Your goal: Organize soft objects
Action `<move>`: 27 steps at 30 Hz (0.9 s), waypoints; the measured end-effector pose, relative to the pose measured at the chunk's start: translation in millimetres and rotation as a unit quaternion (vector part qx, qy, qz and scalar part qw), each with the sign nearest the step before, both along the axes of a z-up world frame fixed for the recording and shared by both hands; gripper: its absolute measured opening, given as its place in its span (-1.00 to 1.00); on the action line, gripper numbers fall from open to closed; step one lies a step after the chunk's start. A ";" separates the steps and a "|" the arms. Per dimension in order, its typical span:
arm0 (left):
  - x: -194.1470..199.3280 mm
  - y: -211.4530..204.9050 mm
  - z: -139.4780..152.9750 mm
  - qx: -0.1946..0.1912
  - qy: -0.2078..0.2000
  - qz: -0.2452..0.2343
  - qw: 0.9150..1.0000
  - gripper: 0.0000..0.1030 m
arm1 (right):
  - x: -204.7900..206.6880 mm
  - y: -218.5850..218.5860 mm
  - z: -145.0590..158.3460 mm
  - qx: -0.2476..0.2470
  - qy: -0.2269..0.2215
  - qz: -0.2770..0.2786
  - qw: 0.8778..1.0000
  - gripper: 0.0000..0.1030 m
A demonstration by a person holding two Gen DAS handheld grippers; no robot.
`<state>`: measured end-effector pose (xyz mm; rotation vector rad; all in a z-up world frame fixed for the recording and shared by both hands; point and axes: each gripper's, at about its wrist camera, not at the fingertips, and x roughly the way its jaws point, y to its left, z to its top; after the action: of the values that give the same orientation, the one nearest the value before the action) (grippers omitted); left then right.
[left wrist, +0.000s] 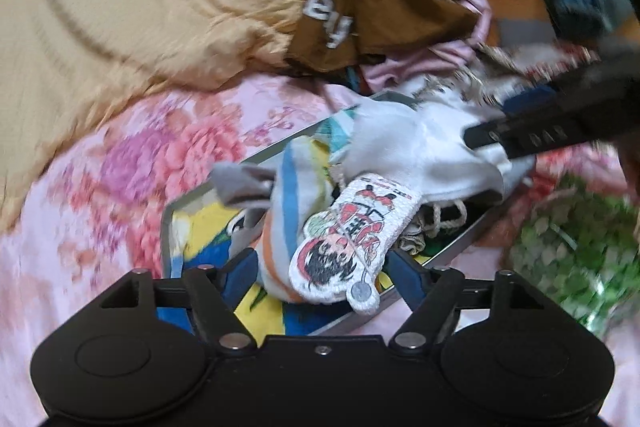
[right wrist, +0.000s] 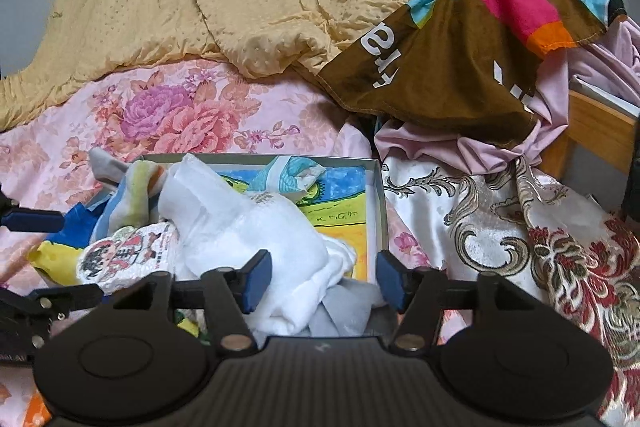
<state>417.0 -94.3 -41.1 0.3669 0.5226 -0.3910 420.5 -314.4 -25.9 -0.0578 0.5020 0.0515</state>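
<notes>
Socks and small cloths lie heaped in a shallow box (right wrist: 380, 195) on the floral sheet (right wrist: 160, 115). At left, our left gripper (left wrist: 320, 267) hangs with jaws spread around a cartoon-print sock (left wrist: 352, 243); at right, our right gripper (right wrist: 324, 279) gapes over a white cloth (right wrist: 256, 227), gripping nothing. Both pieces look light and limp (pinch a bunched fold, we judge, not an edge).
</notes>
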 end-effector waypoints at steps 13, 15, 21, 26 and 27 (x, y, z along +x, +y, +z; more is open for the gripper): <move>-80.1 17.1 23.6 -0.115 -0.038 0.121 0.985 0.85 | -74.8 2.6 20.5 0.026 -0.049 0.004 0.998 0.81; -95.2 18.5 26.4 -0.131 -0.048 0.133 0.981 0.90 | -89.1 4.4 25.5 0.023 -0.060 0.005 0.998 0.82; -134.8 26.5 32.6 -0.163 -0.053 0.158 0.972 0.96 | -132.4 8.4 37.0 0.029 -0.081 0.007 0.996 0.92; -166.2 32.3 35.5 -0.174 -0.068 0.185 0.965 0.98 | -162.7 15.0 37.4 0.031 -0.078 0.003 0.996 0.98; -171.8 33.5 36.2 -0.175 -0.071 0.190 0.964 0.98 | -168.3 16.2 37.0 0.032 -0.076 0.002 0.997 0.99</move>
<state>245.2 -60.8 -4.9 -0.0499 0.3630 -0.0791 252.2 -298.3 11.2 -0.0002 0.3481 0.0672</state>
